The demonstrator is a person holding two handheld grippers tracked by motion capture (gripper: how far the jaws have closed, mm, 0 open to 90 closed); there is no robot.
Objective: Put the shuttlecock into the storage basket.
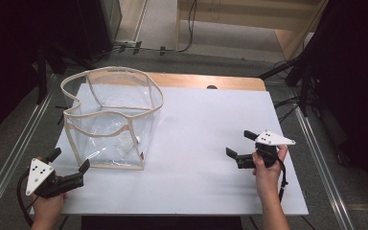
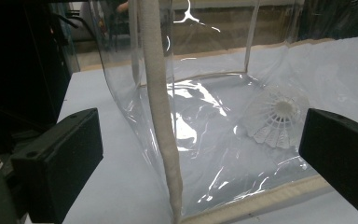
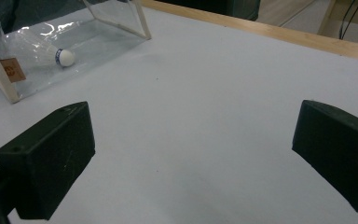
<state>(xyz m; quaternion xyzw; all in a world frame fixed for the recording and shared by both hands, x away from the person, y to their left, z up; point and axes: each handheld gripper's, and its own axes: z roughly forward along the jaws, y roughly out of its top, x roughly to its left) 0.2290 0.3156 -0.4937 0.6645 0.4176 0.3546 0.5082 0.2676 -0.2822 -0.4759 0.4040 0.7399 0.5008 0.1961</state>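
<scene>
Left gripper view | shuttlecock [image 2: 276,122] blurred behind clear bag [image 2: 205,107] | both tongs open, empty

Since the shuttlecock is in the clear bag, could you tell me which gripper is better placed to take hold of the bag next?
Probably the left. The left gripper sits open right at the bag corner, its seam between the jaws in its own view. The right gripper, also open, is well off across bare table.

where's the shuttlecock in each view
high view: shuttlecock lies on the floor of the clear bag, left of centre.
left gripper view: shuttlecock right of centre, behind the bag's clear wall.
right gripper view: shuttlecock top left, inside the bag.
Shared landmark: the bag's cream edging.
</scene>
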